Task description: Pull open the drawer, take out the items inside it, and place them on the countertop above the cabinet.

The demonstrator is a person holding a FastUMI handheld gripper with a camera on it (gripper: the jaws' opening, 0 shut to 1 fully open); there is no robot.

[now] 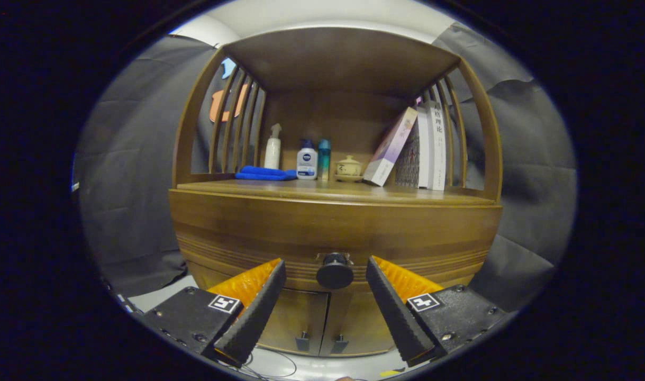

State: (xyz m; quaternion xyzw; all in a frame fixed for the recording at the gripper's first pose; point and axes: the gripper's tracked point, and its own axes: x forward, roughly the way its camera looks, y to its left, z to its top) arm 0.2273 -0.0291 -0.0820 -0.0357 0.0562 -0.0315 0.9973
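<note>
Figure: view along the fingers toward the cabinet (333, 233). We faced a wooden cabinet whose tabletop (327, 191) sat under a slatted, roofed alcove. Below the tabletop ran the drawer (259, 233), its front flush with the cabinet body, so we judged it not yet pulled open; two small doors (301, 323) lay beneath it. At the back of the tabletop we noted leaning books (417, 151) on one side and, on the other, a folded blue cloth (264, 173), with a spray bottle (272, 148), a lotion bottle (307, 161), a teal tube (324, 157) and a small lidded cup (348, 167) between them. The front strip of the tabletop was bare. The knob (334, 271) stood at the middle of the drawer front. The gripper (326, 280) had its fingers spread wide, one to either side of the knob and touching nothing. We judged the task at its first step: the knob remained to be gripped, the drawer to be pulled, and its contents, hidden from us, to be lifted onto the tabletop.
</note>
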